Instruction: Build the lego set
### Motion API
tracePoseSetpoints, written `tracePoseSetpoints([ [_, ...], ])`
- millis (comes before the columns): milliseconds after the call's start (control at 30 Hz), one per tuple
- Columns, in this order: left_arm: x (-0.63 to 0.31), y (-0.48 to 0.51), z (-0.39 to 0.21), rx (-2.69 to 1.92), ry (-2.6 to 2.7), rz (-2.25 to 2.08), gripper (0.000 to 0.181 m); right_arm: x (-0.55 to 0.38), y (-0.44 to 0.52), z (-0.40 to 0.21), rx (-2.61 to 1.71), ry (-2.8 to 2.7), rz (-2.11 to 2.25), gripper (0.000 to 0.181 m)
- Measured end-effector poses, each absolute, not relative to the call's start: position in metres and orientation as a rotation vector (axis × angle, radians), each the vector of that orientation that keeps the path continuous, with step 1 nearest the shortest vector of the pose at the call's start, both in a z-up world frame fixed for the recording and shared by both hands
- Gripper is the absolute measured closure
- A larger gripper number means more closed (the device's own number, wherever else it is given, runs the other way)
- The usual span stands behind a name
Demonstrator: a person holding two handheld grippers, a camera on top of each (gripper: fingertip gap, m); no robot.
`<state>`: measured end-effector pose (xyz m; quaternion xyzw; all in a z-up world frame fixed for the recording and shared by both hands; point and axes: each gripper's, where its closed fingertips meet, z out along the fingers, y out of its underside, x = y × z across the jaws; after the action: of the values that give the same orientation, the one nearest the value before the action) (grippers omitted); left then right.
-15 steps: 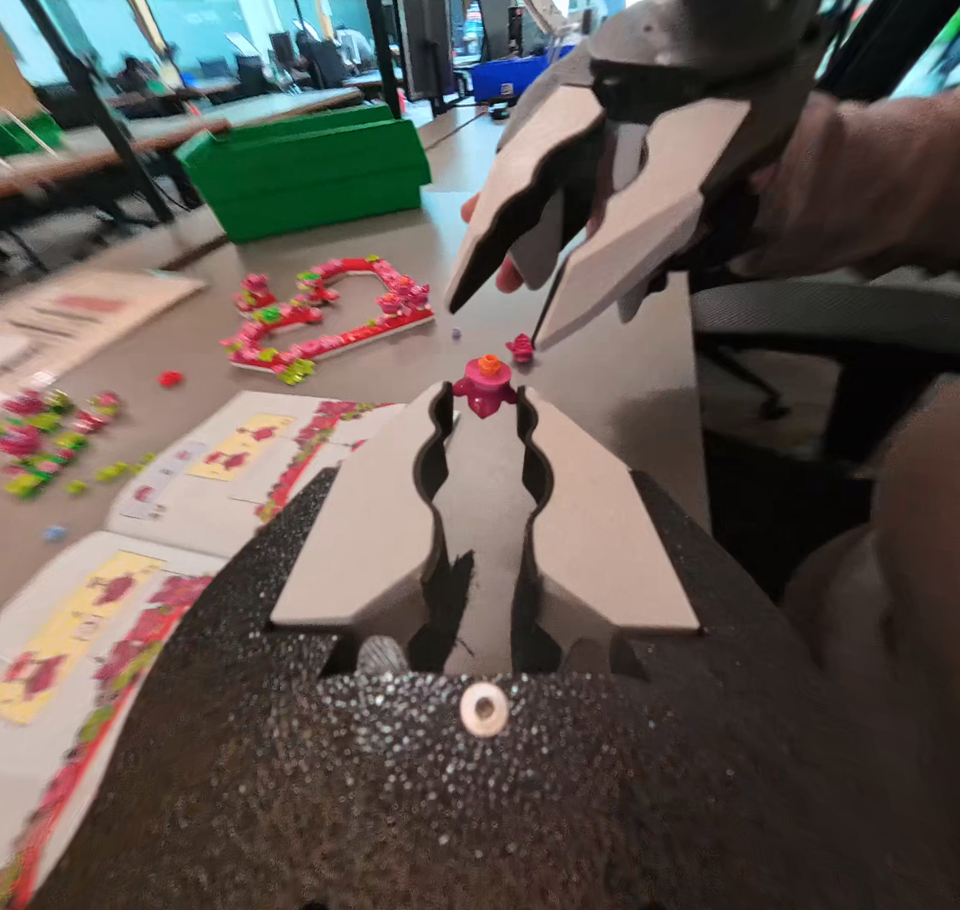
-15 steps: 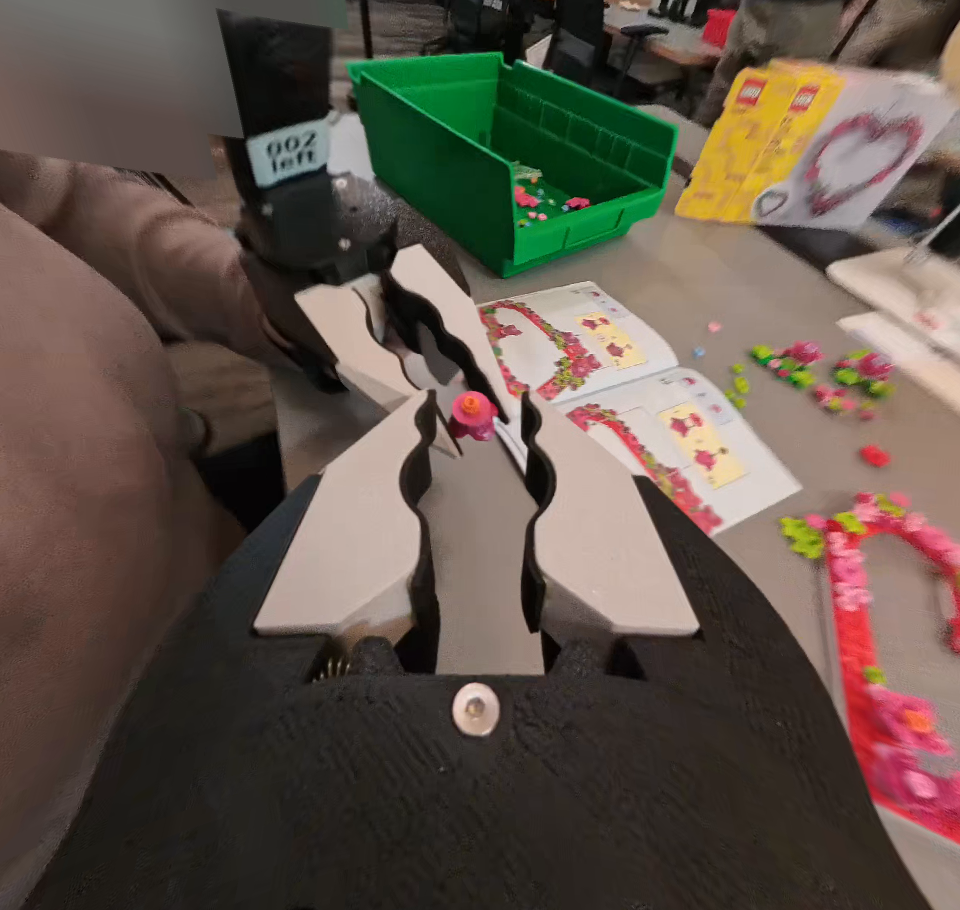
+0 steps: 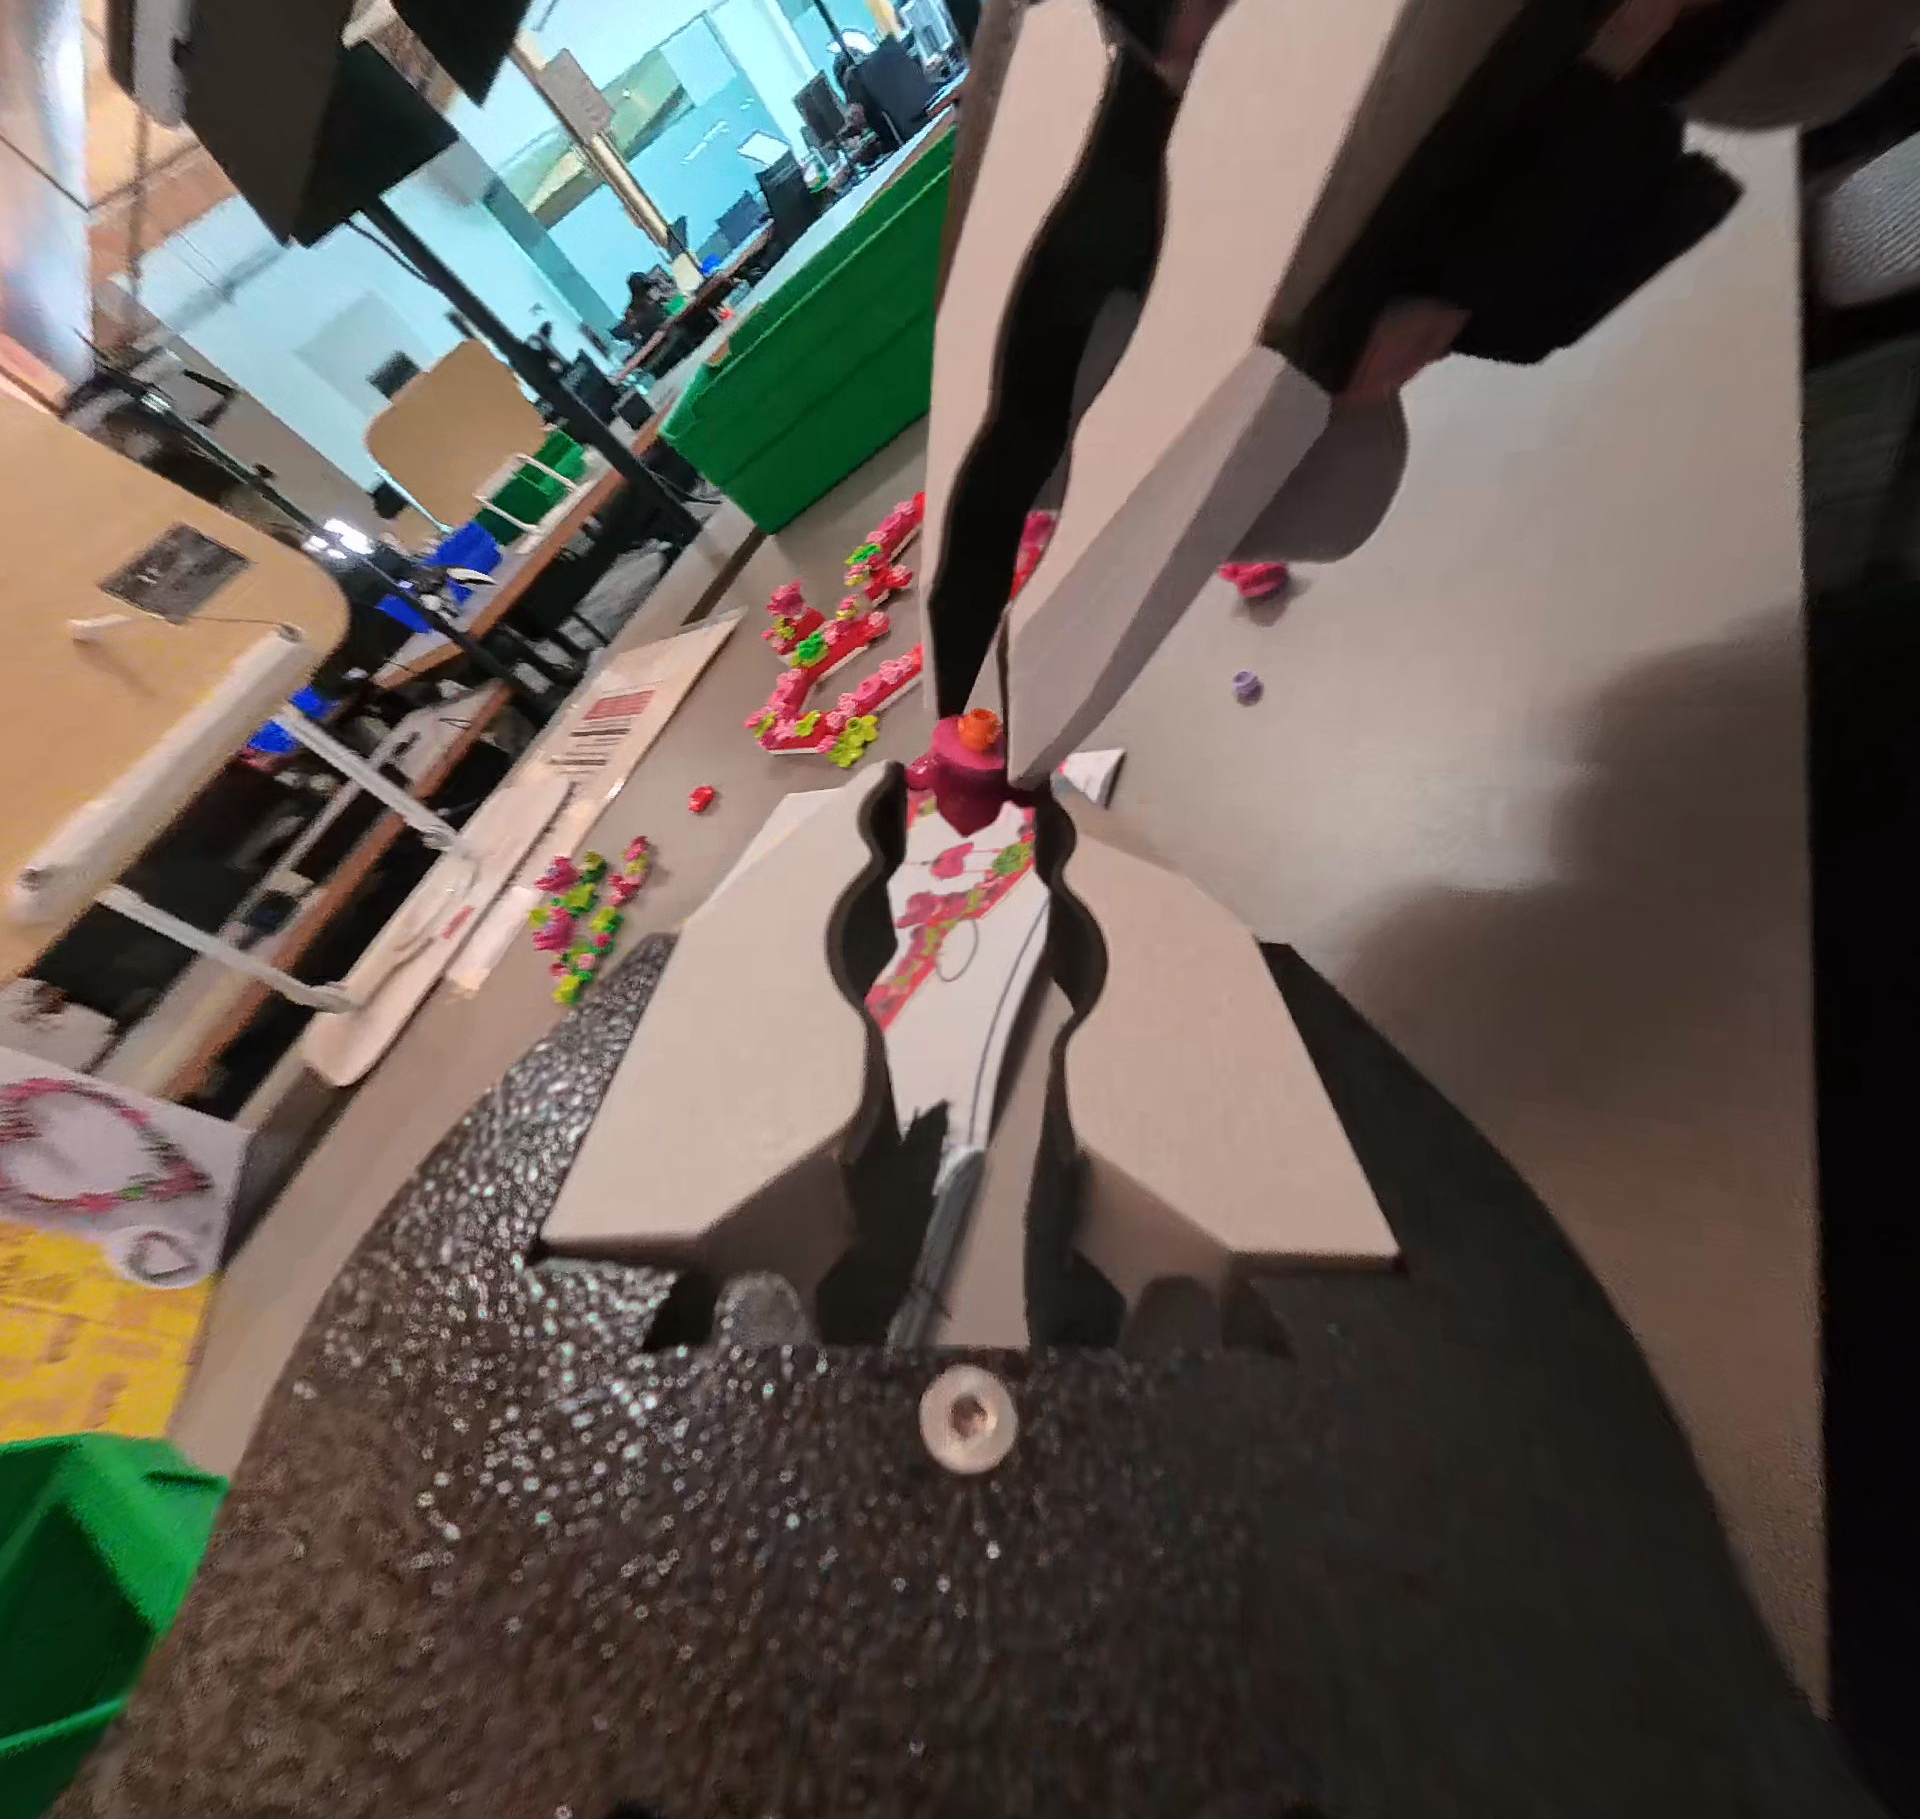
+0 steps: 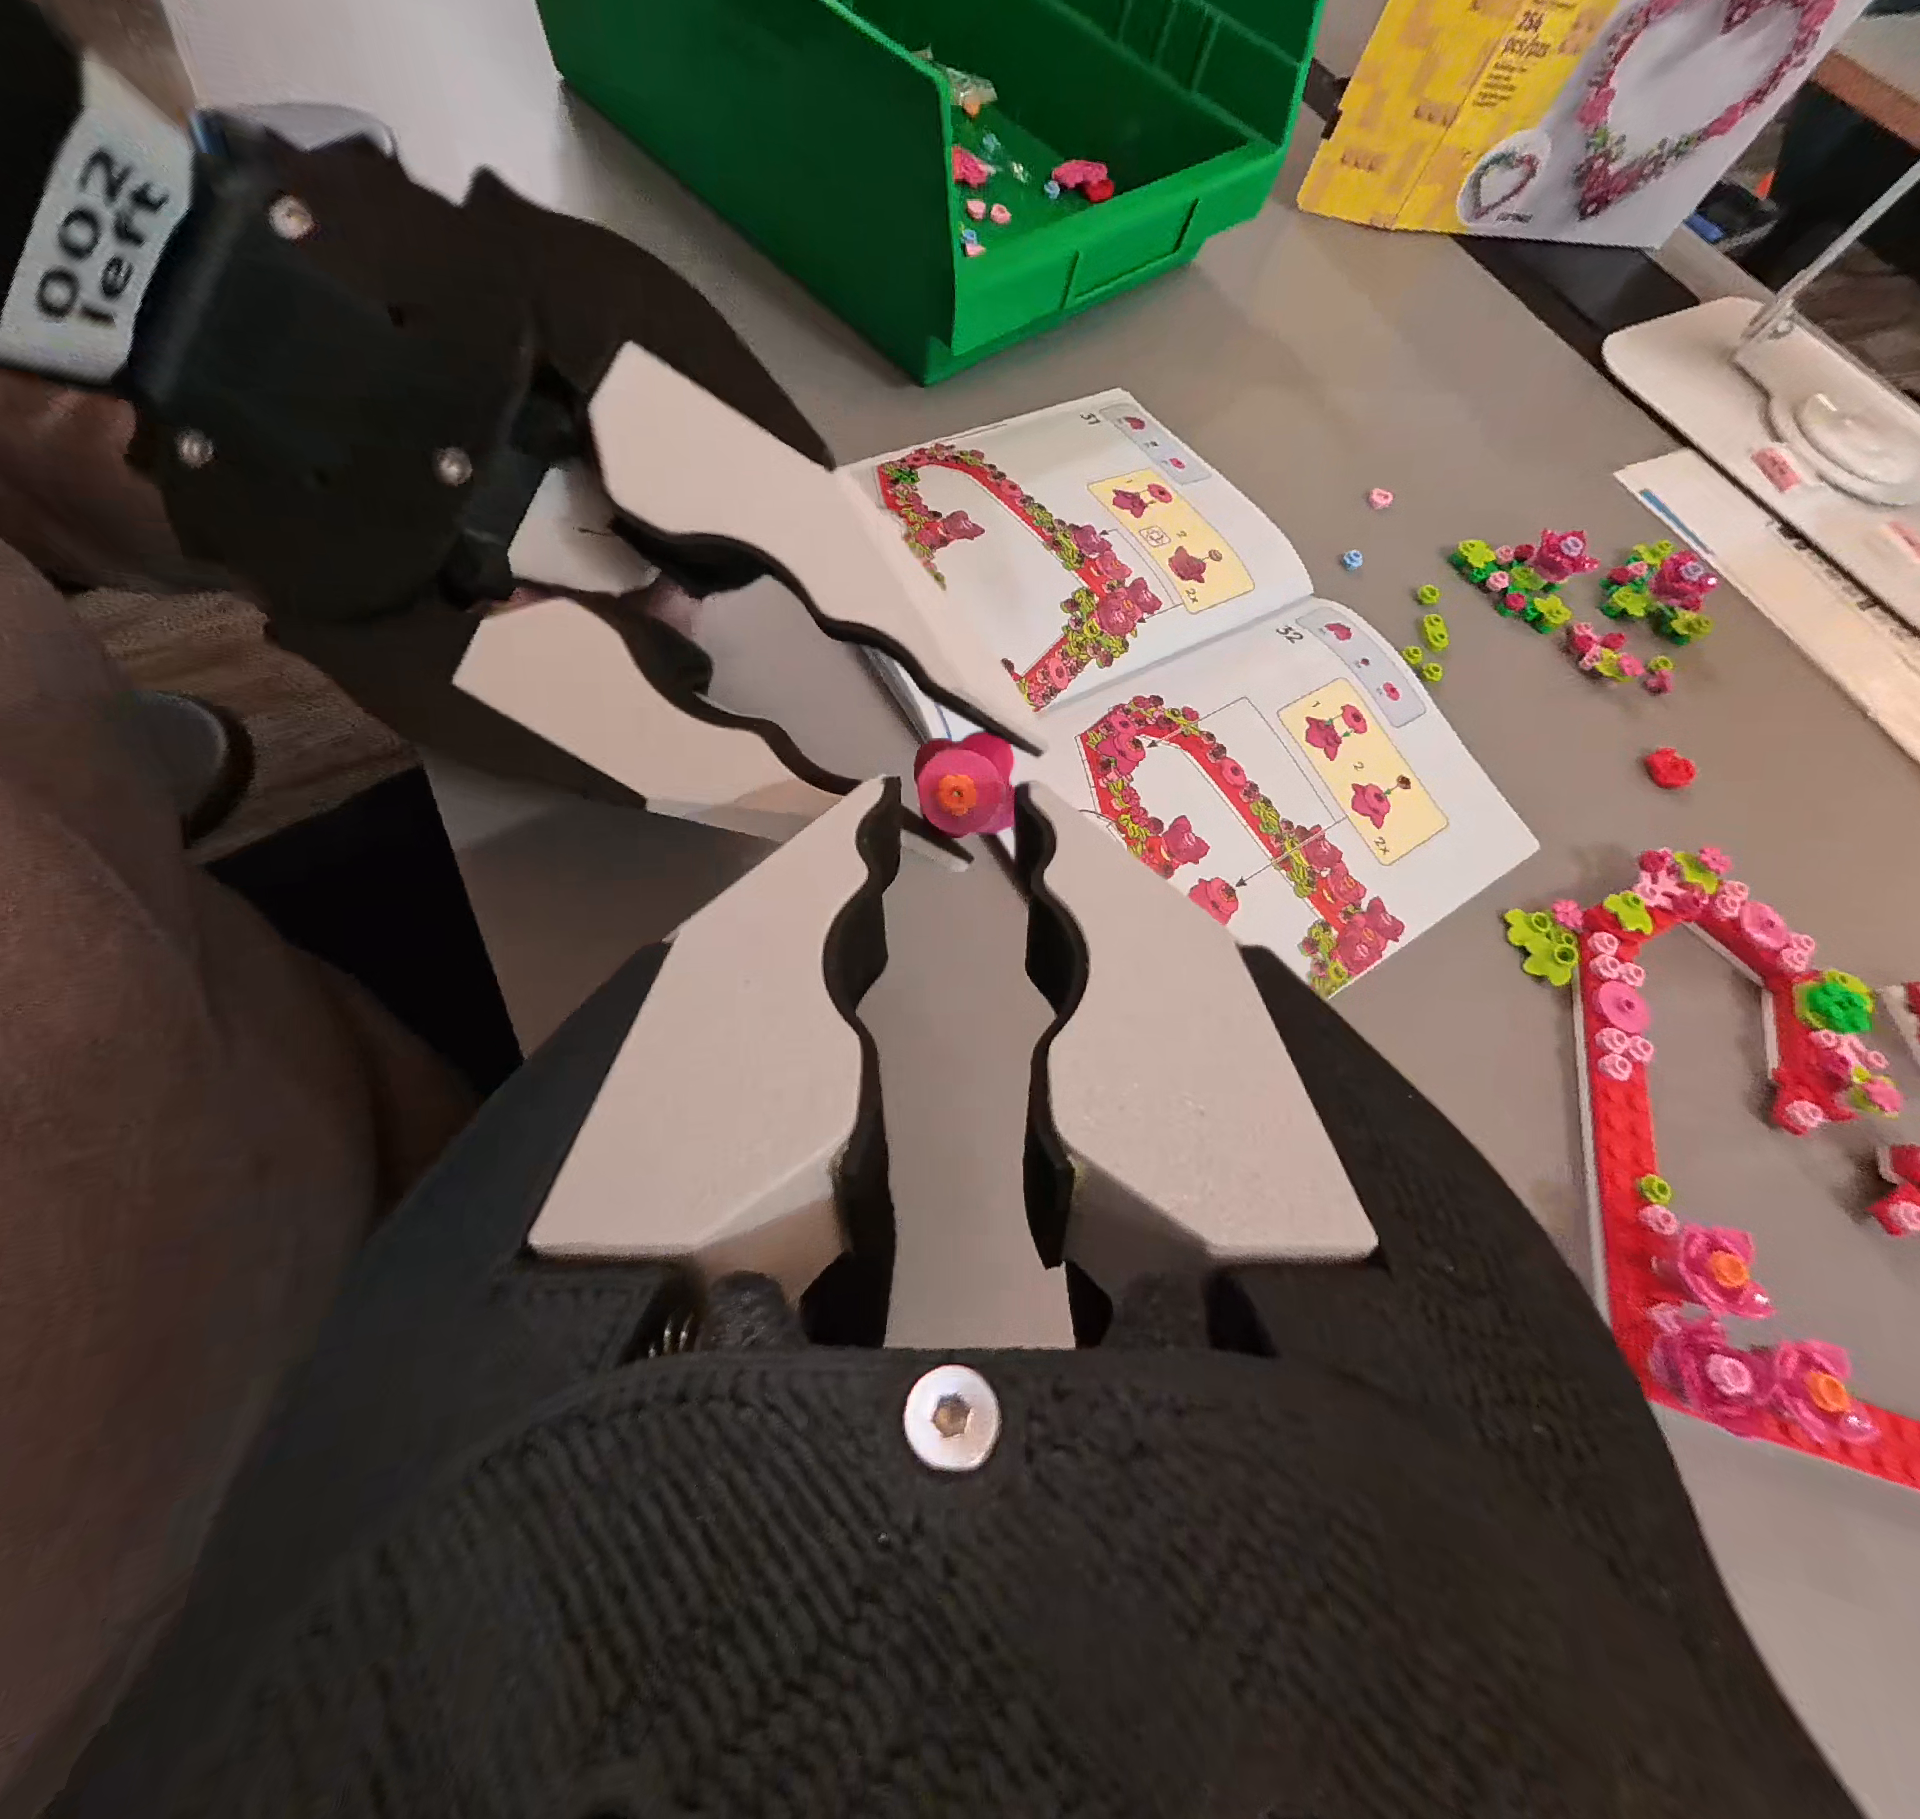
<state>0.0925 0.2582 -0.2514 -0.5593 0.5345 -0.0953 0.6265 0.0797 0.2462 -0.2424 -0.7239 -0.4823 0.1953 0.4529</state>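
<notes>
The left gripper (image 4: 940,767) pinches the magenta flower piece (image 4: 961,785), held aloft left of the instruction booklet (image 4: 1195,689); the right gripper (image 4: 951,803) brackets it, jaws parted. Tiny, rigid, slippery (grip its body, not the orange stud).
</notes>
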Motion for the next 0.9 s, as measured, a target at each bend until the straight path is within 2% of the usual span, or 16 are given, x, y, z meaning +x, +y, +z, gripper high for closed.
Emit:
tracePoseSetpoints([
  [133,0.091,0.26,-0.251,-1.243,1.245,-0.117,0.159,0.078,0.246,-0.239,-1.827,-1.117,0.603,0.157],
  [233,0.091,0.259,-0.251,-1.211,1.263,-0.077,0.16,0.081,0.249,-0.244,-1.829,-1.136,0.527,0.157],
  [333,0.092,0.258,-0.252,-1.191,1.276,-0.041,0.159,0.079,0.249,-0.247,-1.841,-1.13,0.506,0.164],
  [567,0.094,0.255,-0.251,-1.218,1.235,-0.168,0.157,0.083,0.249,-0.247,-1.79,-1.201,0.474,0.167],
  [733,0.09,0.26,-0.25,-1.279,1.175,-0.279,0.154,0.143,0.262,-0.265,-1.762,-1.566,0.168,0.166],
  [900,0.084,0.266,-0.245,-1.338,1.078,-0.43,0.157,0.232,0.276,-0.279,-2.001,-1.738,0.089,0.167],
])
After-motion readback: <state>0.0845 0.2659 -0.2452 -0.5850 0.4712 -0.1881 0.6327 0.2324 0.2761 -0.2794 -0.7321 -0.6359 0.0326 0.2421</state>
